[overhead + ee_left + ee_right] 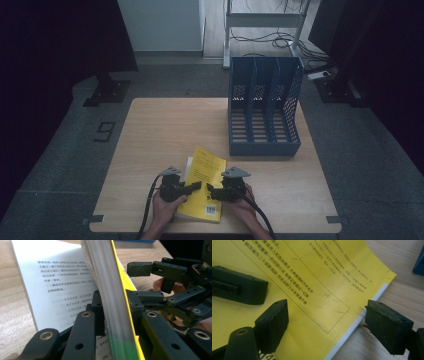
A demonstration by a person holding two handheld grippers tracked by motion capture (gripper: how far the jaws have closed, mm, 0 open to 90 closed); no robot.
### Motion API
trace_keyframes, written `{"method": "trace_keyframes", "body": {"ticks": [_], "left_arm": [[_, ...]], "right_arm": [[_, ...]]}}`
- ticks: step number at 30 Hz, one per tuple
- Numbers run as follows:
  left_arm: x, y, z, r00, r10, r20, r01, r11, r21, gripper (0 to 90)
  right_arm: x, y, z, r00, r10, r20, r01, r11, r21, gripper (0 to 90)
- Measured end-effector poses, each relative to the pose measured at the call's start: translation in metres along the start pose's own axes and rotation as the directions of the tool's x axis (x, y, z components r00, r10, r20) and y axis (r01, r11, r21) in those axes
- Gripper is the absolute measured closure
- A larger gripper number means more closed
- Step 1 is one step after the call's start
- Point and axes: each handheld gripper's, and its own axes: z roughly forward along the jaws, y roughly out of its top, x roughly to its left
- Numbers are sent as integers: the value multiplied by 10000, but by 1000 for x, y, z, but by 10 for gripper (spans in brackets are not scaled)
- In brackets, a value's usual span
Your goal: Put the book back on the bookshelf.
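Fingers of the left gripper [196, 186] were pinched on the lifted part of a yellow paperback book [205, 181] — in the left gripper view one black finger [97, 305] lay against the printed white page [53, 277] and the other pressed the yellow cover side, with the thick block of pages [110, 302] clamped upright between them. Fingers of the right gripper [325, 322] were spread wide; its near finger [273, 322] hovered over the yellow back cover [312, 290], while the far finger [388, 325] stood beyond the book's edge above the wooden table [412, 297]. Whether either touched the cover could not be told.

The book lay at the near edge of the table [150, 130], between the two hands, its long axis running away from the person and leaning slightly toward the blue file organizer [264, 107], which stood well apart at the far right. The book's free long edge lay just inside the gap of the right fingers — judged the relation on which the next move turned: closing there would take the cover and pages from the opposite side to the left hold. Both grippers were equally near; the right gripper [215, 190] faced the left tip to tip across the cover.
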Motion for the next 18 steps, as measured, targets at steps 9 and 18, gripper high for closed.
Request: {"method": "trace_keyframes", "body": {"ticks": [9, 18], "left_arm": [[-7, 1, -6, 9984, 396, 394, -373, 9976, -576, 750], [-10, 1, -11, 9966, 632, 525, -583, 9942, -902, 754]], "right_arm": [[-8, 5, -9, 9991, 265, -332, -273, 9993, -243, 141], [-16, 8, -16, 9982, 416, -424, -433, 9982, -404, 141]]}}
